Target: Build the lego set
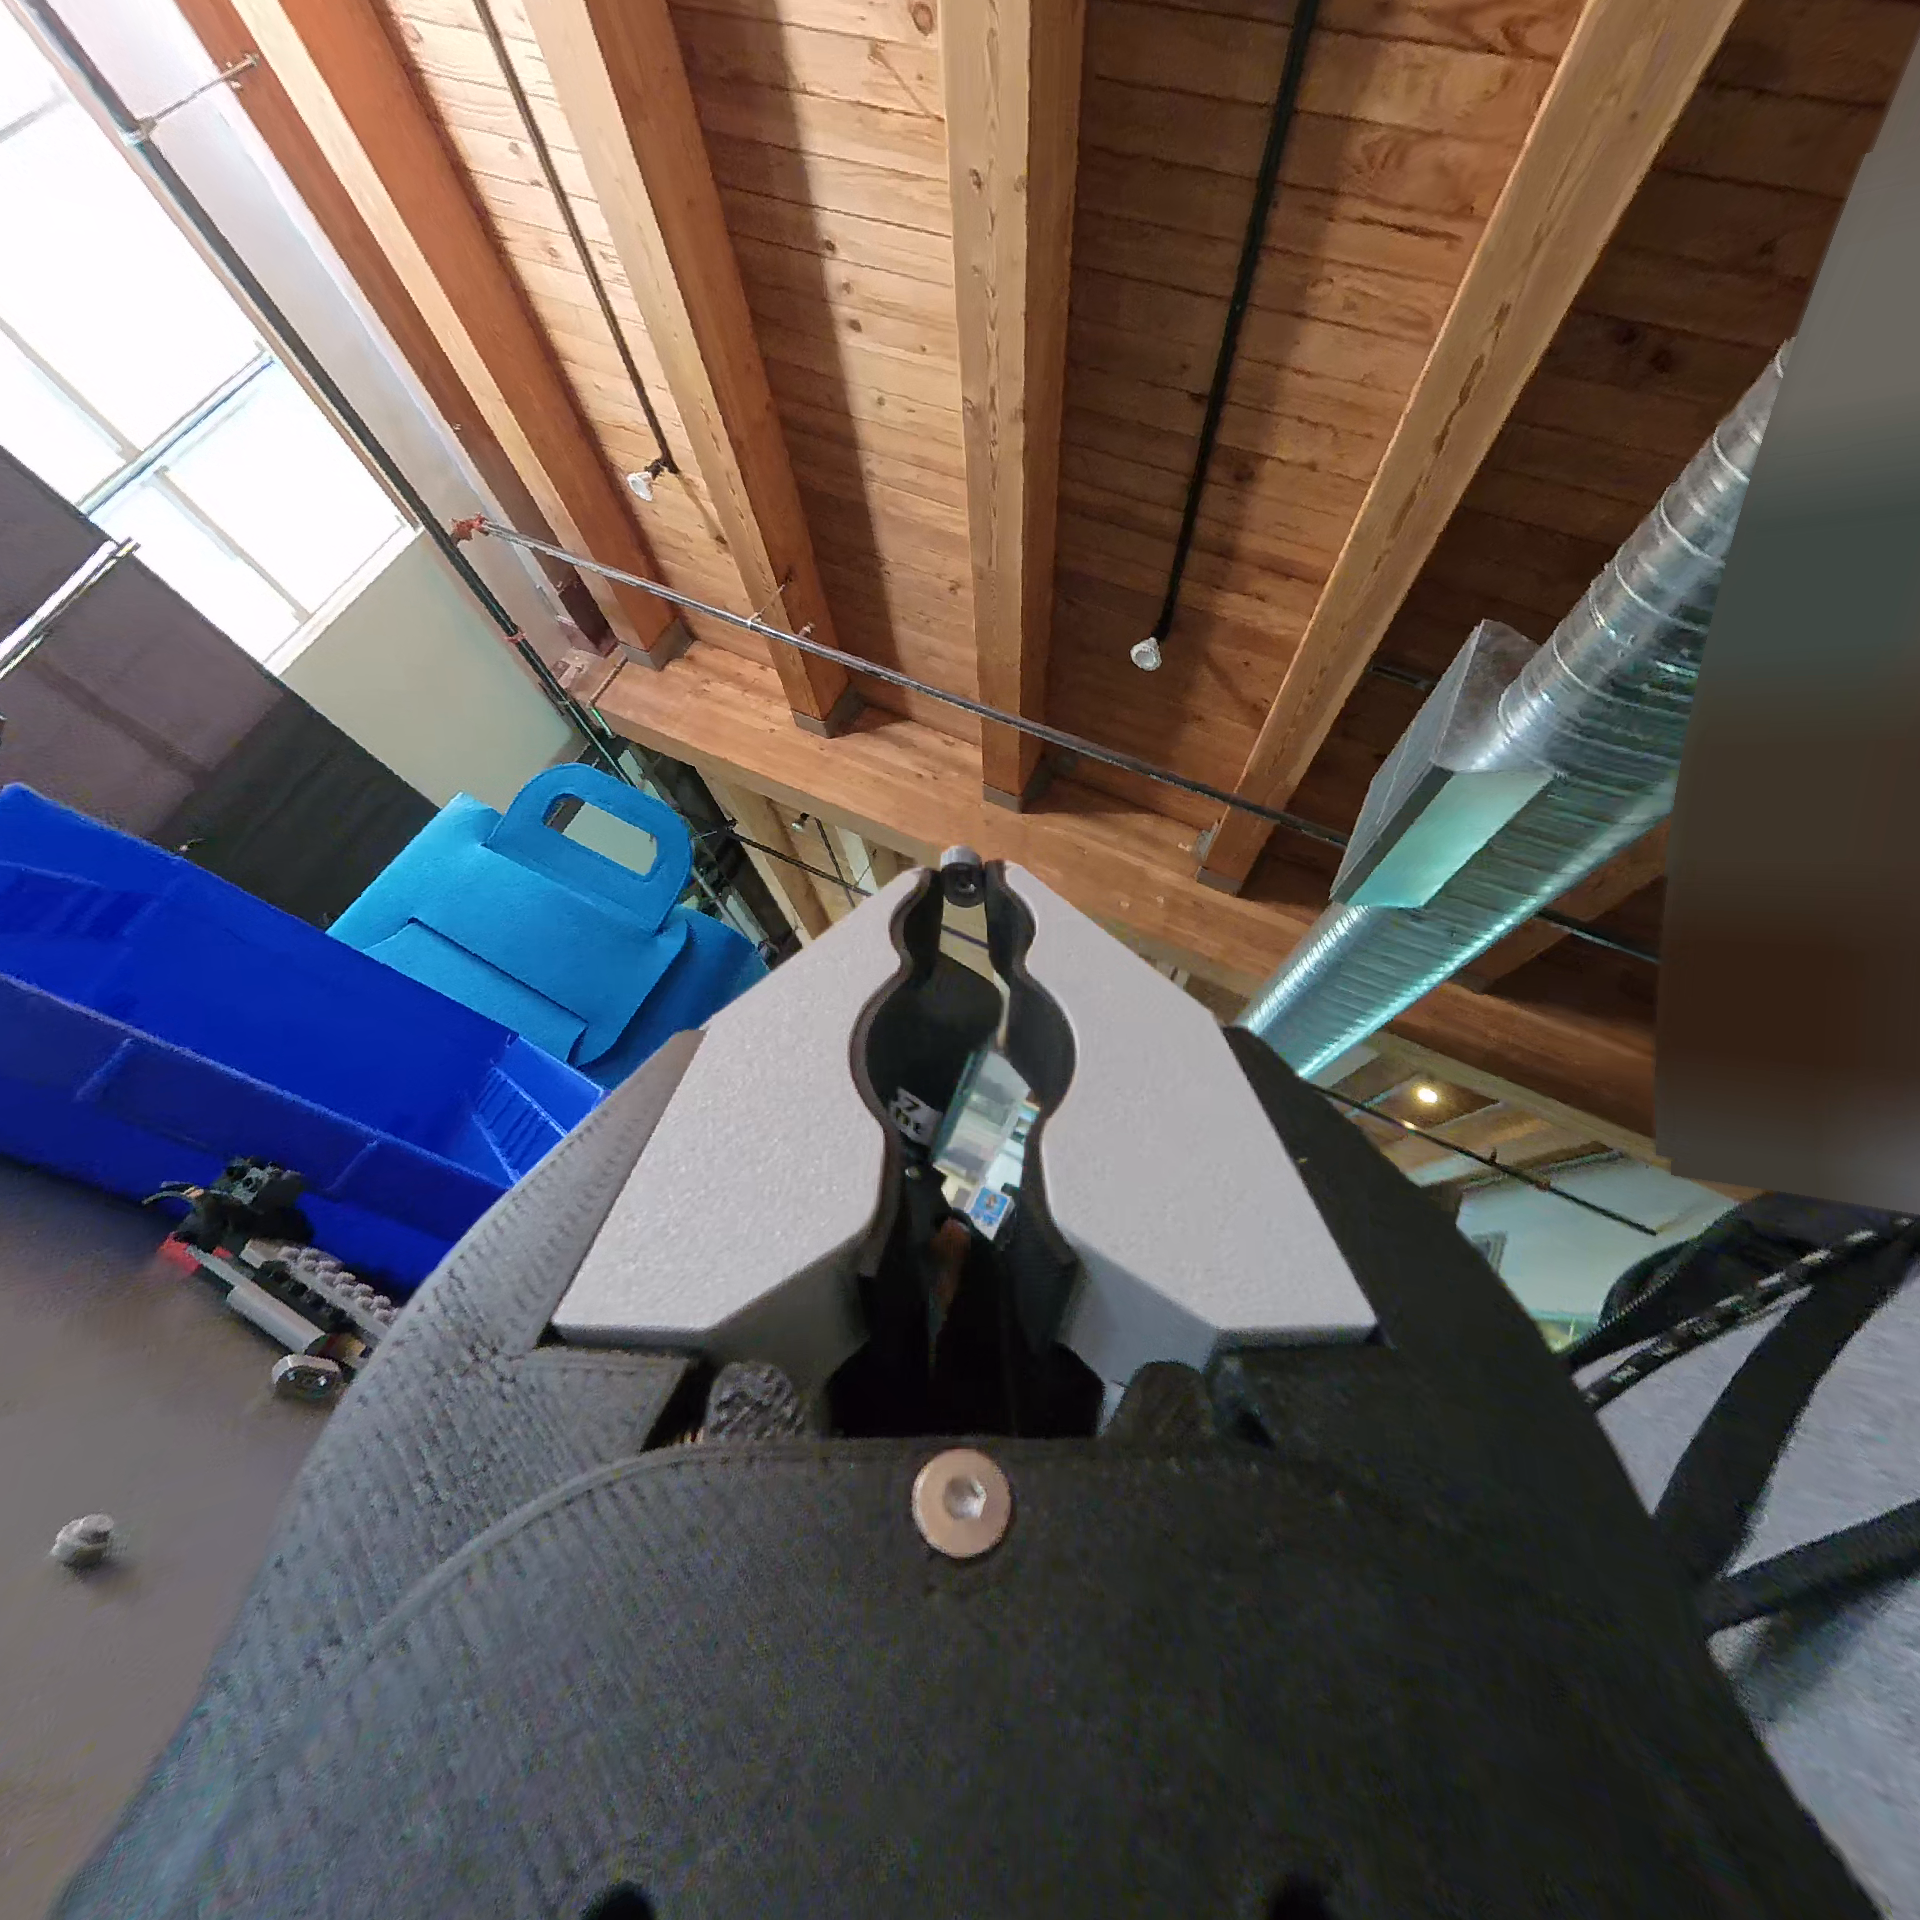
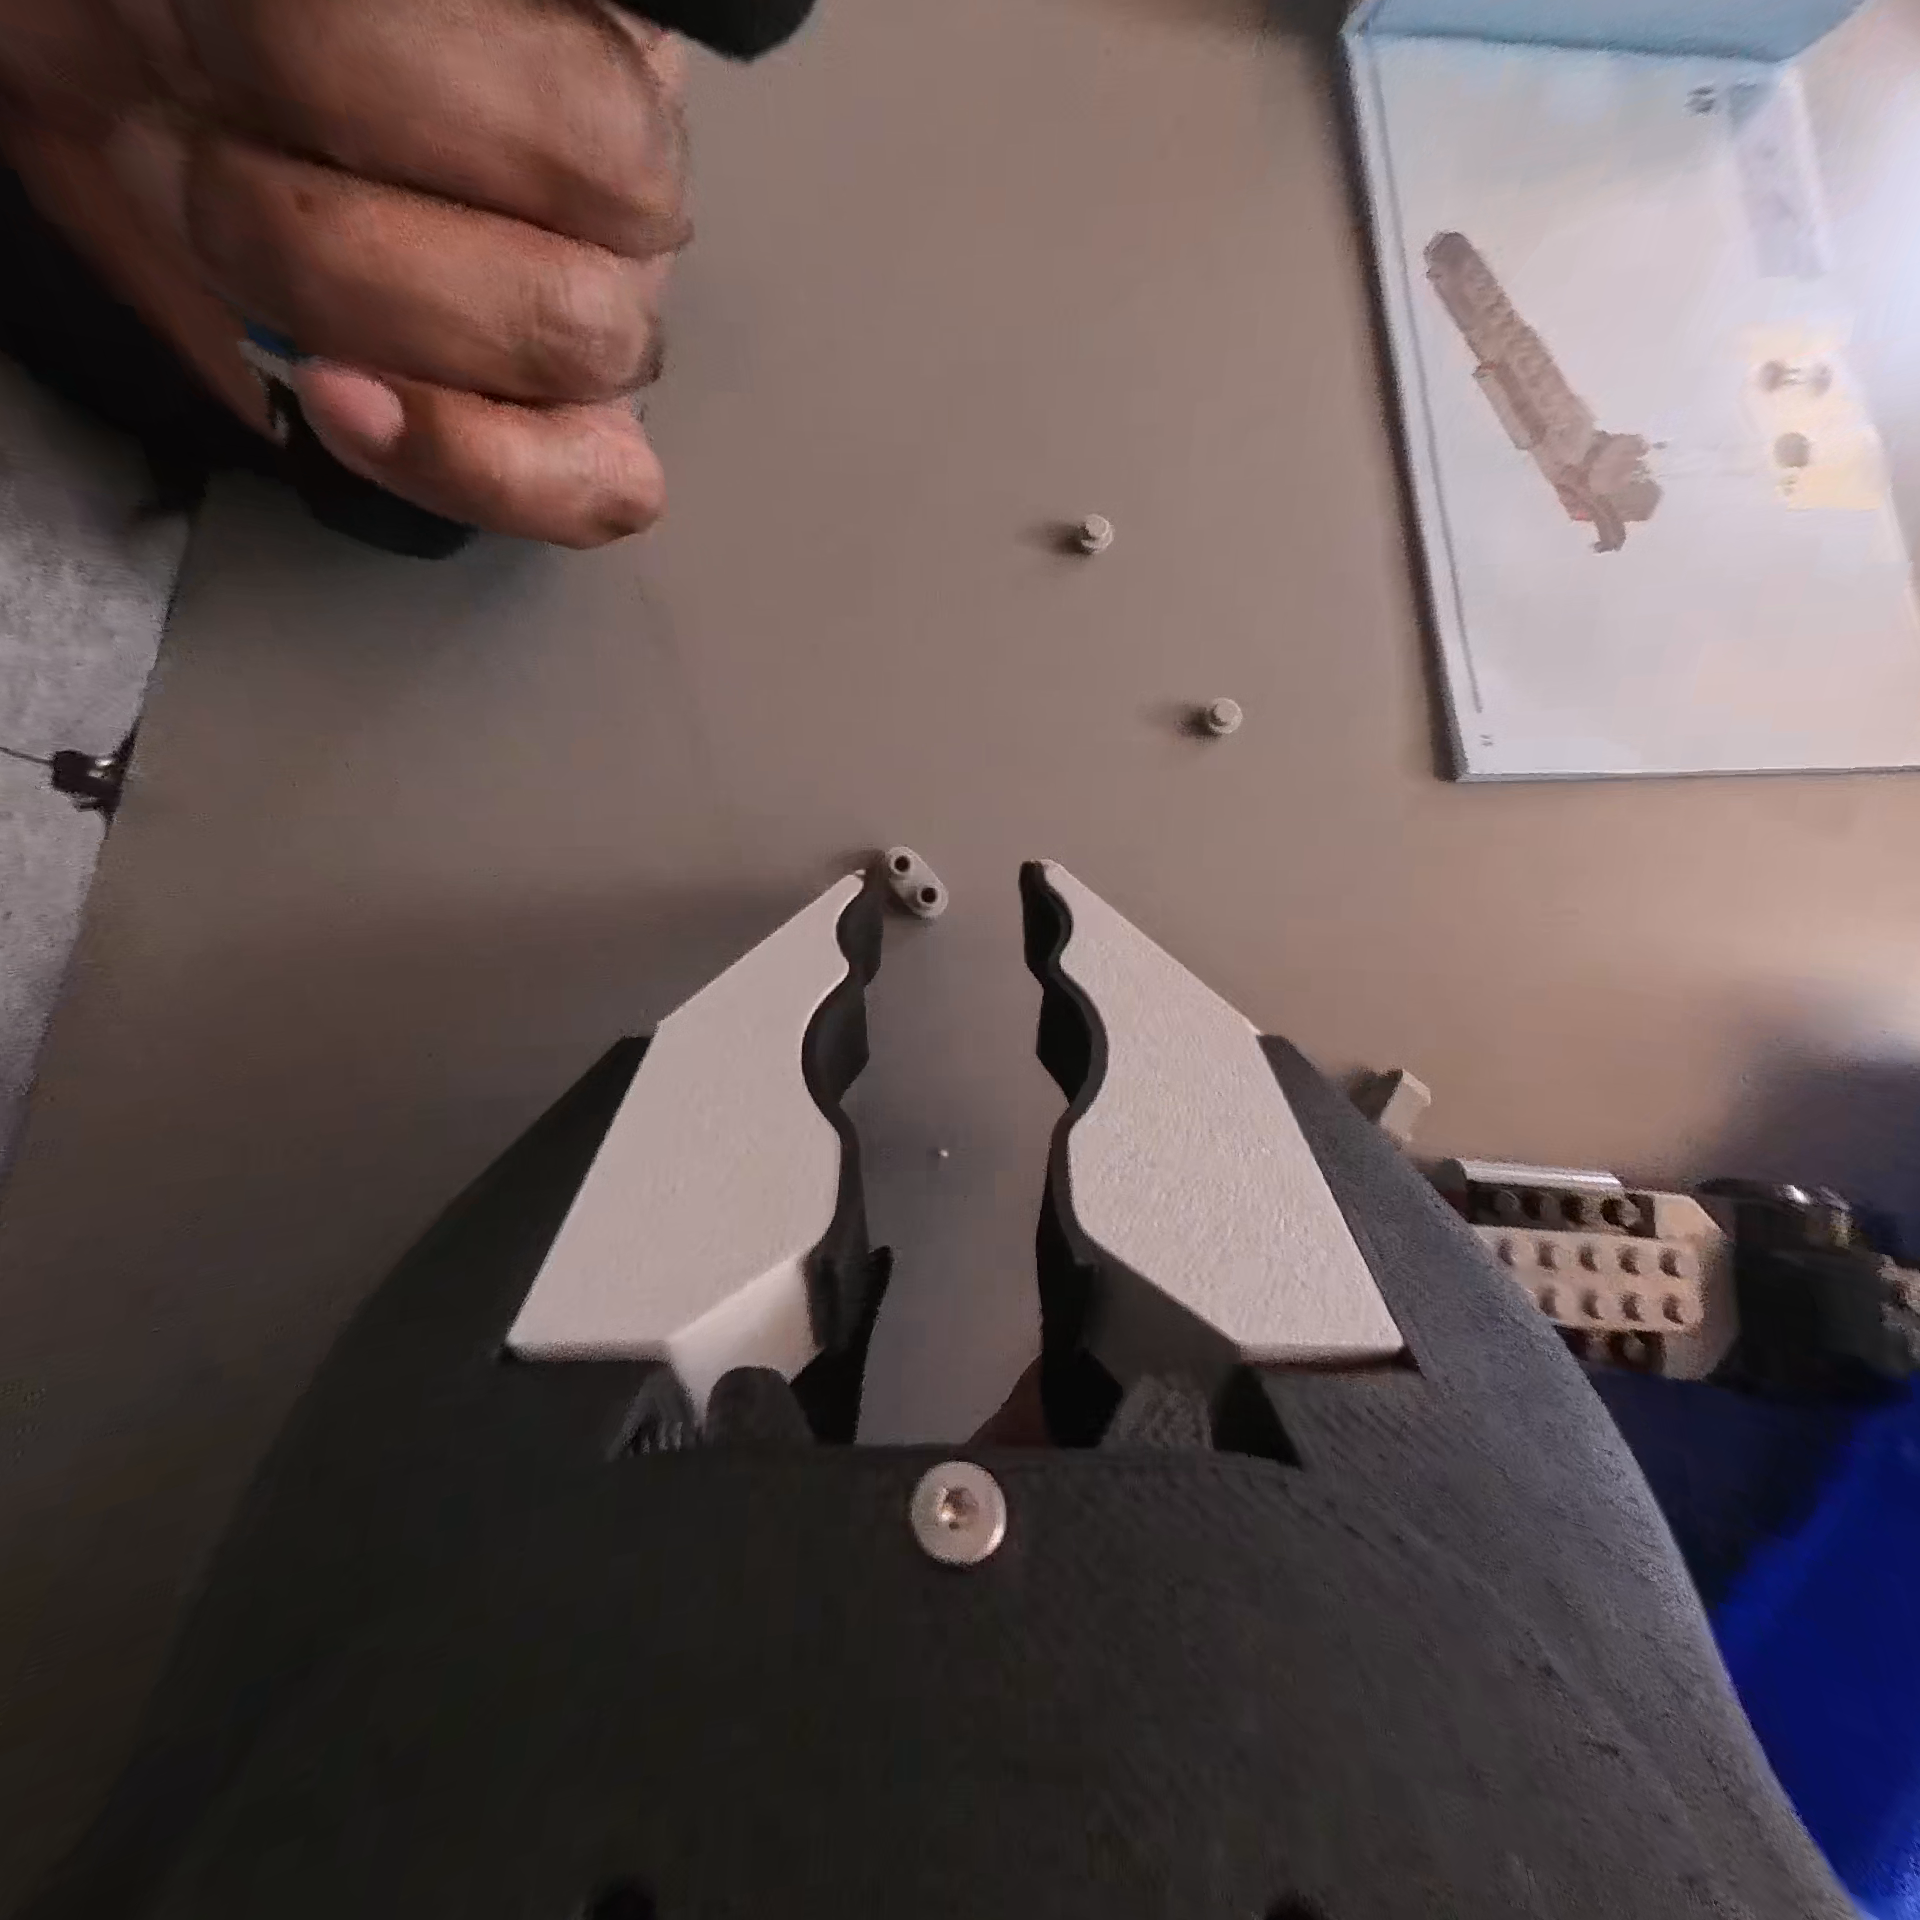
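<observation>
The partly built lego model (image 2: 1590, 1283), a long grey and black studded body, lies on the grey table (image 2: 520, 935) to the right of the right gripper (image 2: 951, 883), half hidden behind its black frame; in the left wrist view the same model (image 1: 281, 1278) sits low at the left, close against a blue bin (image 1: 208, 1039). Loose parts are what matter now. A small grey two-hole piece (image 2: 914, 883) lies on the table just off the right gripper's left fingertip, and two small round grey pieces (image 2: 1089, 534) (image 2: 1216, 717) rest farther out, well apart from each other. The right gripper's jaws stand parted and hold nothing. The left gripper (image 1: 961, 883) is tilted up toward the wooden ceiling, its jaws drawn together on a tiny grey round piece (image 1: 961, 860) pinched at the very tips. A person's hand (image 2: 416, 260) shows at the upper left of the right wrist view, and an open instruction booklet (image 2: 1662, 416) lies at the upper right. The step in hand looks like gathering a small part for fitting: the right gripper seems set to take the two-hole piece. That calls for shifting slightly left to centre the piece between the tips, then closing gently, since so small a part could easily skid or flip away.
</observation>
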Available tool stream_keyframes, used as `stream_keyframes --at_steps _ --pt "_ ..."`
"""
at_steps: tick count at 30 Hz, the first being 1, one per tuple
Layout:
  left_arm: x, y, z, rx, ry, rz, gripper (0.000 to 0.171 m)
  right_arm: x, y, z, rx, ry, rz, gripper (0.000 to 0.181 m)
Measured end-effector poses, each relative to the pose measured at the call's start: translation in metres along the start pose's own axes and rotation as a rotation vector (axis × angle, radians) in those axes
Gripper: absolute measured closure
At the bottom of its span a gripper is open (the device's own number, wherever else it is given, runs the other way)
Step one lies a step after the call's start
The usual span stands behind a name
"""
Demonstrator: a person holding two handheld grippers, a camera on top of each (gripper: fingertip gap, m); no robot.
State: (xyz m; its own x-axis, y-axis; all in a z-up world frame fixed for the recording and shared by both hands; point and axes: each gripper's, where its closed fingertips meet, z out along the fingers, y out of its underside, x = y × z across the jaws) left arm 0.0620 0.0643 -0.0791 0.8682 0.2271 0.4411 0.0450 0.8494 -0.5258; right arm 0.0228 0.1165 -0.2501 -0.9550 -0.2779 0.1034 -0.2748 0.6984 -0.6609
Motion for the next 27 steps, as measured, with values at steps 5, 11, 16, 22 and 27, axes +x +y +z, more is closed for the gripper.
stream_keyframes --at_steps 5,11,16,22,27 --pt "0.005 0.002 0.003 -0.023 0.019 0.014 0.163 -0.005 0.002 0.007 -0.047 -0.061 0.044 0.169" --pt "0.012 0.002 0.008 -0.071 0.034 0.112 0.163 0.015 -0.022 -0.025 0.033 0.023 0.156 0.171" --pt "0.022 0.010 0.013 -0.101 0.069 0.168 0.163 0.019 -0.104 -0.102 0.227 0.055 0.161 0.172" --pt "0.033 0.010 0.015 -0.091 0.110 0.218 0.163 -0.014 -0.166 -0.117 0.189 -0.014 0.070 0.172" --pt "0.036 0.005 0.012 -0.060 0.110 0.251 0.163 -0.025 -0.176 -0.102 0.127 -0.048 0.076 0.172"
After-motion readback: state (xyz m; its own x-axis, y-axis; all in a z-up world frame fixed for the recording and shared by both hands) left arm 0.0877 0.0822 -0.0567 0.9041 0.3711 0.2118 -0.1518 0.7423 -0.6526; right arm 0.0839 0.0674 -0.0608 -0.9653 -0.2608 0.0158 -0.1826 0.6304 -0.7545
